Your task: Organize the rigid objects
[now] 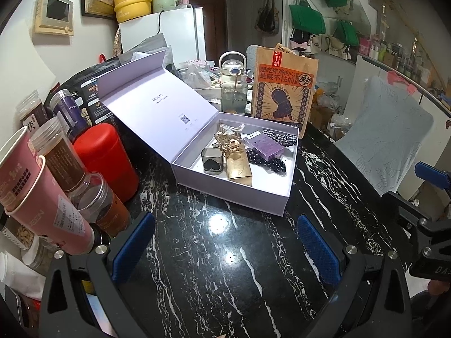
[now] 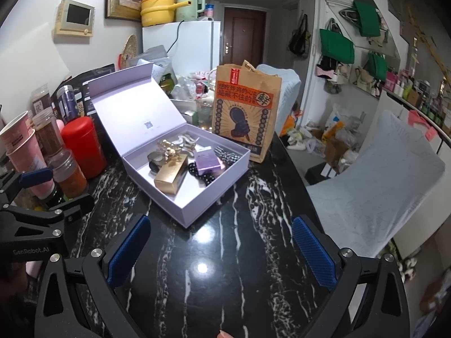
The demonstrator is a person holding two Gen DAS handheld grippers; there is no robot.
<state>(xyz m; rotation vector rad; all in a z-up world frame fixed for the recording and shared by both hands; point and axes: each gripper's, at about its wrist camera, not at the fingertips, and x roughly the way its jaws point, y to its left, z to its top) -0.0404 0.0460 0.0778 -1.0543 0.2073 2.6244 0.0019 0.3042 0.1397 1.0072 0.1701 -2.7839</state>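
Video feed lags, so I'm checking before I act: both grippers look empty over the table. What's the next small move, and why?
Probably ease the left gripper toward the open box's lid. Both it and the right gripper are open and empty, the items, such as the gold box, already lie inside the white box, and the marble table in front is bare.

Bare black marble tabletop (image 1: 225, 253) lies open ahead of both grippers up to the open lavender box (image 1: 234, 194) at 12 o'clock. At 9 to 10 o'clock, jars (image 1: 64, 157), pink cups (image 1: 33, 186) and a red canister (image 1: 107, 157) crowd the left edge. A paper bag (image 2: 245, 115) blocks the way past the box at 1 o'clock
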